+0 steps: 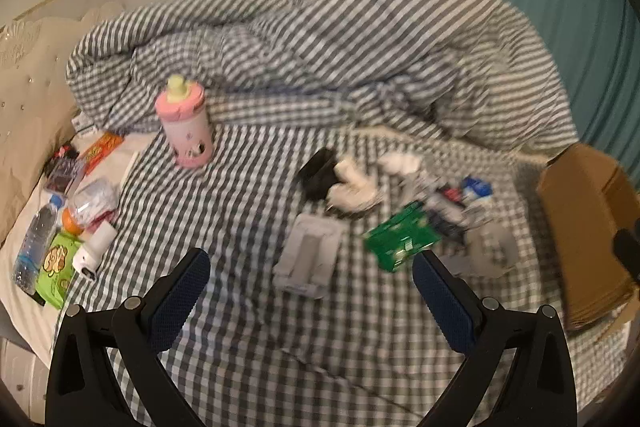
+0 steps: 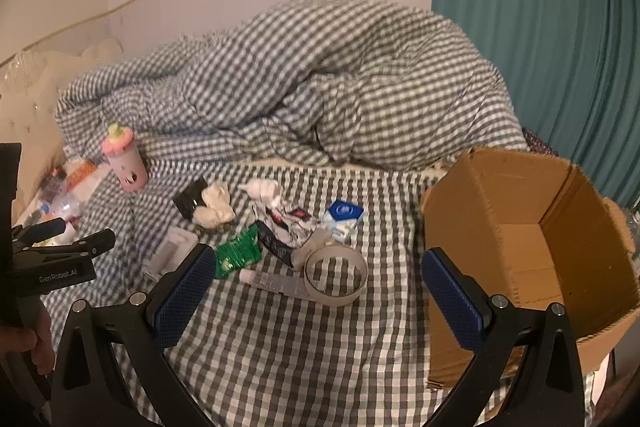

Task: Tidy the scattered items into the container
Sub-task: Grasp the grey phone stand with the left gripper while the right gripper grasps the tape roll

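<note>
A: Right wrist view: right gripper [image 2: 316,287] is hanging wide apart, empty, over bare gingham; cardboard box [image 2: 520,227] is sitting right, litter left.

B: Left gripper [image 1: 312,291] is gaping too, above the green packet [image 1: 400,239].

Bed [image 2: 280,347] with grey-white checked sheet. On it: bunched checked duvet [image 2: 320,87] at back, upright pink bottle [image 2: 128,163], open cardboard box [image 2: 520,247] at right, tape ring [image 2: 335,277], green packet [image 2: 237,254], blue-white carton [image 2: 343,218], crumpled tissue [image 2: 214,207].
</note>
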Available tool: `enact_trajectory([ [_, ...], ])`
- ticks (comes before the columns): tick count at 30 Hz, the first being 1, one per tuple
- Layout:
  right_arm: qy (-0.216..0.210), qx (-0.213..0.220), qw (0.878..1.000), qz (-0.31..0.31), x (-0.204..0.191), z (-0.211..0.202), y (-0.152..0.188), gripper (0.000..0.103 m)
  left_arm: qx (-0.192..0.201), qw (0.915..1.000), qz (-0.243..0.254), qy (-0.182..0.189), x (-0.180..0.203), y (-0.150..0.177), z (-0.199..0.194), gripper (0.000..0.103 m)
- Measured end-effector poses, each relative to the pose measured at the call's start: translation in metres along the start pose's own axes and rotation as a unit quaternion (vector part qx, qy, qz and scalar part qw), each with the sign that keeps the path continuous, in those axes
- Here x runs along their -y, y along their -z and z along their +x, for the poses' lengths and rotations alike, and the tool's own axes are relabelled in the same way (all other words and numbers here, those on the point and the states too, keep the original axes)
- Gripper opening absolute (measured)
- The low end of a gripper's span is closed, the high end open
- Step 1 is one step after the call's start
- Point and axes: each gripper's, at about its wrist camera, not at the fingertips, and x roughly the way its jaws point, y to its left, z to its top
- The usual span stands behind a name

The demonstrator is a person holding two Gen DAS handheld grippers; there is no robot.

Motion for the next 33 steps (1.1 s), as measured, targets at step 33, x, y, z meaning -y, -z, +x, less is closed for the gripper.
enact_trajectory([
  [33,0.023,-0.118,0.992,-0.022,0.002,0.159,0.031,0.103,-0.098,0.9930,0.061,0.023,-0.004,0.032,0.172,0.103],
])
